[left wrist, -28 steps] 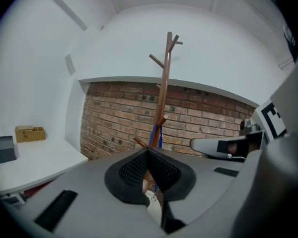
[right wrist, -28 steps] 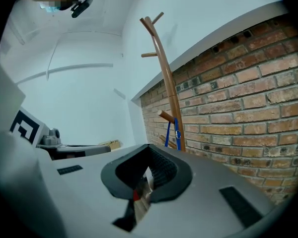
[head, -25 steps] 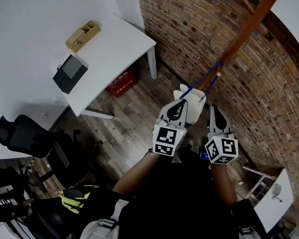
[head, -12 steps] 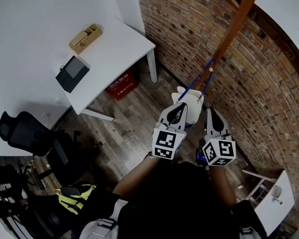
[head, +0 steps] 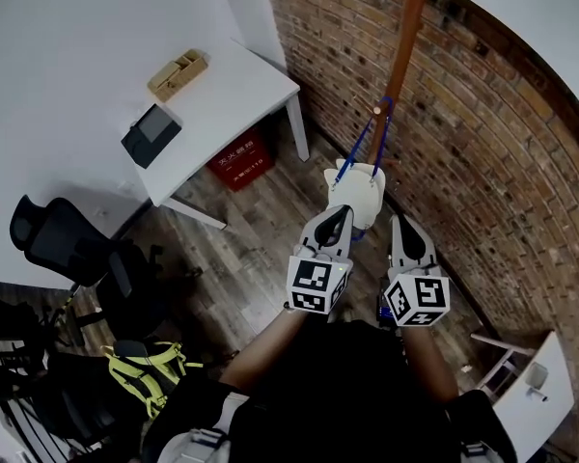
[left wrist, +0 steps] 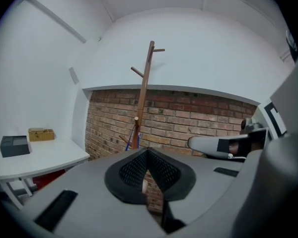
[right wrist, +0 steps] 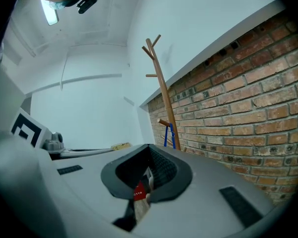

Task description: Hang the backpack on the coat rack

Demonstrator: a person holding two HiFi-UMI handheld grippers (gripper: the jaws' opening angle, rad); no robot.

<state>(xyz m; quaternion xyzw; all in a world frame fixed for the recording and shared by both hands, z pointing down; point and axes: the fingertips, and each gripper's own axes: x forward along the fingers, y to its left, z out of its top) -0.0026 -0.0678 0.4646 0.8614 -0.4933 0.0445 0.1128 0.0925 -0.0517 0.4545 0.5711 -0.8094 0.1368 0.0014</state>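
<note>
On the coat rack [head: 406, 46], a white backpack [head: 355, 185] hangs by blue straps [head: 371, 145]. Left gripper [head: 337, 214] and right gripper [head: 400, 224]: jaws pressed together, empty. Bag judged soft and light; straps are the best hold.

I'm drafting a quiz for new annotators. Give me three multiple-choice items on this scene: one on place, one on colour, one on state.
1. Where is the red box? A under the white table; B on top of it; C on a shelf.
2. The straps of the backpack are: A green; B blue; C black.
3. The left tool is: A wide open; B shut on a strap; C shut and empty.

Key: A, it sits on the floor beneath the tabletop's edge; B, blue lines run up to the coat rack; C, its jaws meet in the left gripper view with nothing between.
</note>
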